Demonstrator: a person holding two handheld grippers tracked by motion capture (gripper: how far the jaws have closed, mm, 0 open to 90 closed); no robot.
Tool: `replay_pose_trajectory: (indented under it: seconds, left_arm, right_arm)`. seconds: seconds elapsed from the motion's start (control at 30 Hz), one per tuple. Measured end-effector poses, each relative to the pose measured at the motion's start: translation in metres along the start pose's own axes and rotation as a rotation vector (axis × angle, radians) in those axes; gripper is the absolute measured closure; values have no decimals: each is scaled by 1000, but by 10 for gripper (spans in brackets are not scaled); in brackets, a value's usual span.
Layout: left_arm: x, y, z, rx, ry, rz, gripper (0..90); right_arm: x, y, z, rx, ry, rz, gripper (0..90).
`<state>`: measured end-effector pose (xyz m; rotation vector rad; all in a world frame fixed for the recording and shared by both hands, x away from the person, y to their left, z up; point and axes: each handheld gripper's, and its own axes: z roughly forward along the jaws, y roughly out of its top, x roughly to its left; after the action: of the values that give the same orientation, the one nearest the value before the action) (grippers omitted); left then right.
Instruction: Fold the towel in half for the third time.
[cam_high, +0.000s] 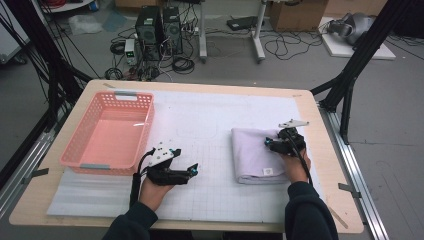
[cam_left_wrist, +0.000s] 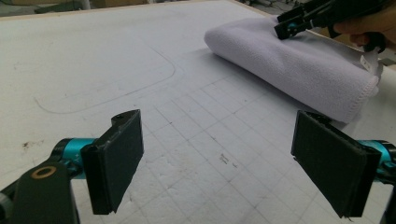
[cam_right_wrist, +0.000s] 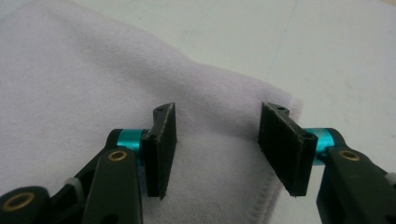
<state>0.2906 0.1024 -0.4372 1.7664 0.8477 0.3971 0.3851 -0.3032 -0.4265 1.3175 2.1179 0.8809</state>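
Note:
A folded pale lilac towel (cam_high: 252, 155) lies on the white mat at the right of the table, its small label at the near edge. My right gripper (cam_high: 270, 144) hovers over the towel's right part, jaws apart. In the right gripper view the right gripper (cam_right_wrist: 217, 140) stands open above the towel (cam_right_wrist: 84, 88) near its hemmed edge, with no cloth pinched. My left gripper (cam_high: 192, 170) rests low over the mat mid-table, open and holding nothing. In the left gripper view the left gripper (cam_left_wrist: 217, 140) faces the towel (cam_left_wrist: 299, 70), and the right gripper (cam_left_wrist: 289, 25) shows above the cloth.
A pink plastic basket (cam_high: 145, 125) with nothing in it stands at the left on the mat (cam_high: 210, 115). The table's wooden rim (cam_high: 330, 165) runs close to the towel on the right. Cables, computer cases and black frame legs stand on the floor beyond the table.

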Motion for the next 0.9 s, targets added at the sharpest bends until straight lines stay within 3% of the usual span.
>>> replay_pose_trajectory:
  seconds: [0.07,0.13,0.33,0.37,0.6,0.8,0.9]
  left_arm:
    - [1,0,-1,-3,3,-1,174]
    - [1,1,-1,-4,1,-2,174]
    - [3,2,-4,-18,4,-19,174]
    - [4,2,-4,-20,7,-20,174]
    - [7,3,-7,-27,3,-32,173]
    - [9,4,-9,-47,-8,-44,170]
    - [9,5,-10,-49,-5,-39,170]
  right_arm:
    - [5,1,-15,-74,17,-17,463]
    - [11,-1,-26,-102,89,-24,473]
    - [32,-26,-41,-63,182,-97,480]
    - [34,-31,-43,-55,181,-117,480]
    - [31,-56,-58,-33,154,-129,479]
    - [17,-77,-76,-27,170,-83,482]
    - [15,-79,-81,-36,177,-83,480]
